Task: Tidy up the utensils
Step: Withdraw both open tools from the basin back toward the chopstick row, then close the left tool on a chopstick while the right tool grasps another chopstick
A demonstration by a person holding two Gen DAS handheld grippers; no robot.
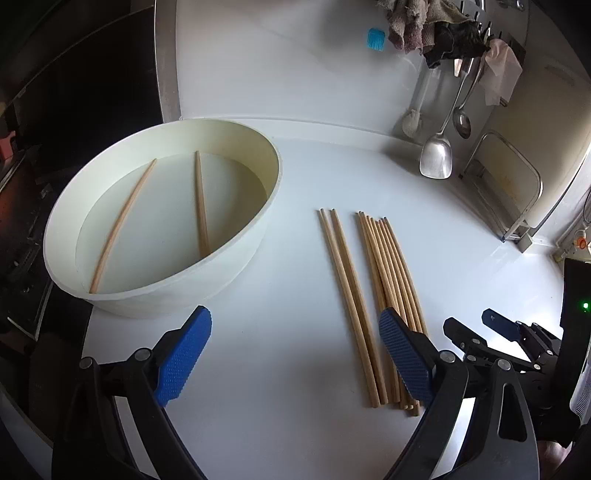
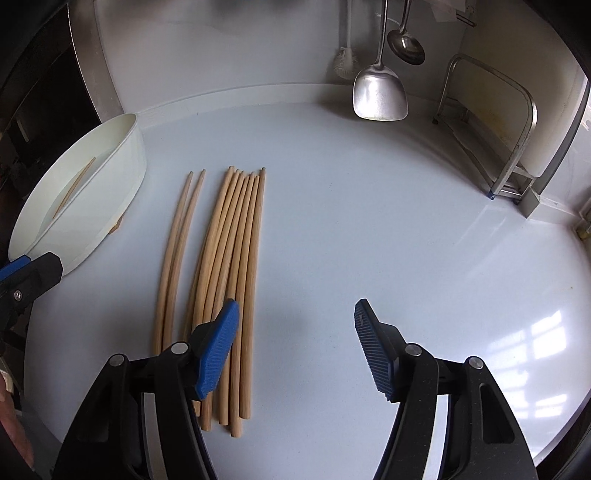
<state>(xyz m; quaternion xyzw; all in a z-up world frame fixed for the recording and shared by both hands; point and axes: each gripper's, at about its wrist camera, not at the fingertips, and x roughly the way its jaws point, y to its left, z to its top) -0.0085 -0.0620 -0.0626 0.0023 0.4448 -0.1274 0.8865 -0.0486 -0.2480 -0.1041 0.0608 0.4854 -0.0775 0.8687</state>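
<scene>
Here, wooden chopsticks (image 1: 373, 302) lie bunched on a white countertop (image 2: 369, 221), at three o'clock from a white round tub (image 1: 162, 295) holding two more. Left gripper (image 1: 295, 354) and right gripper (image 2: 295, 347) hover above, both released, empty.

White glossy countertop (image 2: 369, 229) fills the view, window light reflecting off its right side. At the back wall, a metal spatula (image 2: 380, 92) and ladle (image 2: 405, 45) hang down (a white brush (image 2: 345, 61) beside them). Metal rack (image 2: 509, 147) stands right. Crumpled cloths (image 1: 421, 29) hang above. Dark cooktop (image 1: 55, 147) borders the left.
</scene>
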